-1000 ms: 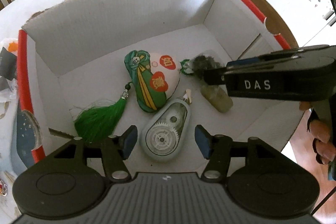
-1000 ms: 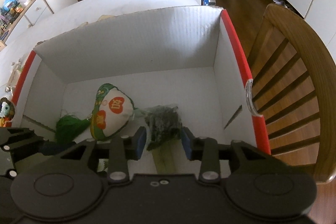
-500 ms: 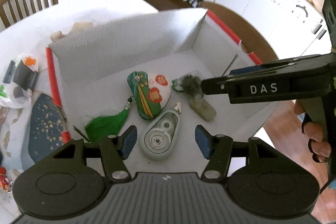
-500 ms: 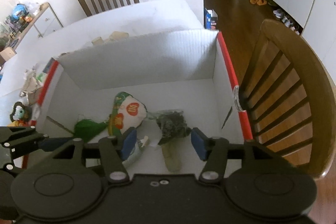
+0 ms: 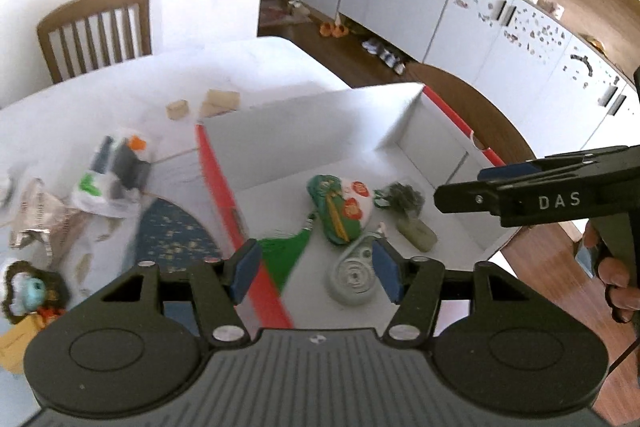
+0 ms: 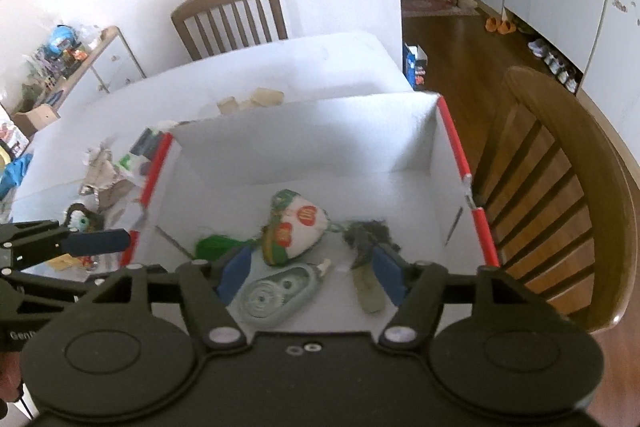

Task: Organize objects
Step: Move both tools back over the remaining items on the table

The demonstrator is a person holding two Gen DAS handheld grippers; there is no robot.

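A white cardboard box (image 5: 320, 131) (image 6: 320, 139) with red edges holds a green and white pouch (image 5: 342, 209) (image 6: 294, 227) with a green tassel (image 5: 282, 253) (image 6: 214, 245), a pale green tape dispenser (image 5: 354, 275) (image 6: 276, 293), and a dark tuft on a pale green stick (image 5: 414, 223) (image 6: 366, 267). My left gripper (image 5: 314, 273) is open and empty, high above the box's left edge. My right gripper (image 6: 310, 277) is open and empty above the box's near side. It also shows side-on in the left wrist view (image 5: 528, 195).
Left of the box on the white table lie a dark blue patterned item (image 5: 172, 227), plastic wrappers (image 5: 108, 179), a small doll (image 5: 30, 291) (image 6: 82, 221) and two wooden blocks (image 5: 204, 103). A wooden chair (image 6: 560, 195) stands right of the box, another (image 6: 232, 15) at the far side.
Both grippers have risen up and away from the box, and the left one has shifted left. The right gripper opened and let go of the dark tuft, which now lies in the box.
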